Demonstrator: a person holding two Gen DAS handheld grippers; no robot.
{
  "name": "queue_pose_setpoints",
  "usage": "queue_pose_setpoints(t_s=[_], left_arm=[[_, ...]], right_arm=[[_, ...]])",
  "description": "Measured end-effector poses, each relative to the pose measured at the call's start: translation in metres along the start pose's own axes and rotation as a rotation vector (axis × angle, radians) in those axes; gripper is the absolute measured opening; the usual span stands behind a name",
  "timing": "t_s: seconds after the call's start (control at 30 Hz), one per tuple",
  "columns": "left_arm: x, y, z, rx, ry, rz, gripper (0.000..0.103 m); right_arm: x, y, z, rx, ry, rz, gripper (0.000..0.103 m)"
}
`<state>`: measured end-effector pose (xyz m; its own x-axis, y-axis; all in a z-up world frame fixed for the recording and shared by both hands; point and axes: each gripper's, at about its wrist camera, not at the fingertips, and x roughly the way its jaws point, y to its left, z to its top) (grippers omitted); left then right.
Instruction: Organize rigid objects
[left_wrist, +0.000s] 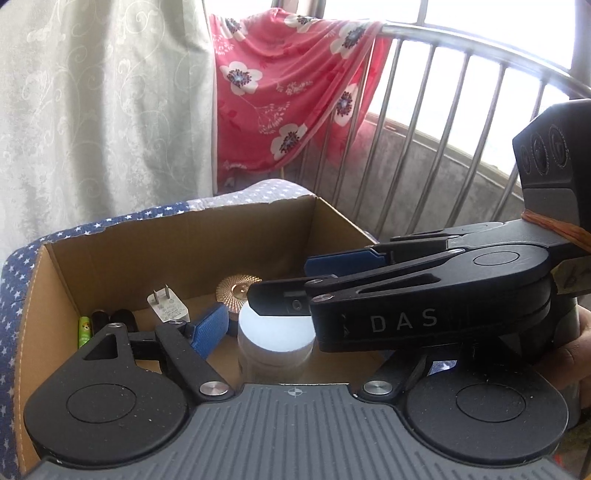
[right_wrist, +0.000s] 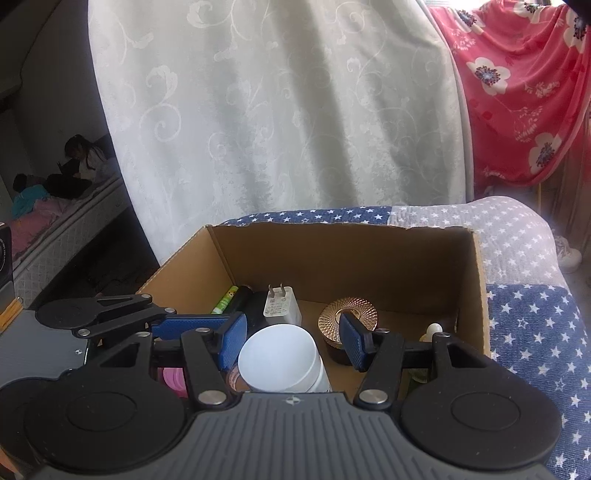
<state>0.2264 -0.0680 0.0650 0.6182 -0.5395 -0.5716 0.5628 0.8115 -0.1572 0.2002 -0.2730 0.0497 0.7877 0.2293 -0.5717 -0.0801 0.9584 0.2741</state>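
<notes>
The right tool (right_wrist: 291, 343) points down into a brown box (right_wrist: 369, 258). Its two blue pads (right_wrist: 232, 343) stand part way open. A jar with a white lid (right_wrist: 279, 354) stands between them. The lid is right beside the left pad, and there is a gap between the lid and the right pad. The pads are not squeezing the jar.

The left tool (left_wrist: 294, 332) points into the same box from the other side. It is open wide. One blue pad shows just left of the white lid. Its other finger is hidden behind the right tool, which crosses in front of it. A hand (left_wrist: 570, 354) holds the right tool at the edge of the left view.

Past the right tool's right pad sits a dark jar with a gold lid (right_wrist: 332, 314). Straight ahead of the right tool, behind the white lid, a white plug (right_wrist: 279, 304) stands with its two prongs up. Left of the plug lie a green battery (right_wrist: 225, 299) and black batteries (right_wrist: 242, 295), close together near the box's far left corner.

The box rests on a blue cloth with white stars (right_wrist: 535, 332). Behind the box hangs a pale curtain (right_wrist: 277, 110). A pink cloth with flowers (right_wrist: 517, 92) hangs to the right of it.
</notes>
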Motion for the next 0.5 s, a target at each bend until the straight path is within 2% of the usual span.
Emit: queue_pose_setpoints(t_s=[0.13, 0.17, 0.23, 0.3, 0.33, 0.4, 0.5], left_arm=[[-0.026, 0.005, -0.002, -0.016, -0.061, 0.013, 0.087], [-0.035, 0.007, -0.003, -0.016, -0.081, 0.018, 0.090], [-0.055, 0.011, -0.007, -0.014, -0.121, 0.028, 0.097], [-0.073, 0.010, -0.012, -0.015, -0.149, 0.046, 0.100], [-0.082, 0.009, -0.015, -0.017, -0.162, 0.057, 0.101], [-0.097, 0.009, -0.021, -0.027, -0.186, 0.086, 0.103], [-0.115, 0.006, -0.032, -0.052, -0.209, 0.185, 0.103]], right_arm=[[-0.034, -0.001, 0.001, 0.062, -0.073, 0.037, 0.068], [-0.045, 0.001, 0.000, 0.068, -0.097, 0.041, 0.071], [-0.067, 0.006, -0.002, 0.076, -0.152, 0.042, 0.079], [-0.088, 0.012, -0.007, 0.088, -0.208, 0.042, 0.098], [-0.098, 0.015, -0.010, 0.096, -0.238, 0.045, 0.102], [-0.112, 0.020, -0.017, 0.110, -0.276, 0.044, 0.103], [-0.124, 0.028, -0.031, 0.146, -0.312, 0.007, 0.103]])
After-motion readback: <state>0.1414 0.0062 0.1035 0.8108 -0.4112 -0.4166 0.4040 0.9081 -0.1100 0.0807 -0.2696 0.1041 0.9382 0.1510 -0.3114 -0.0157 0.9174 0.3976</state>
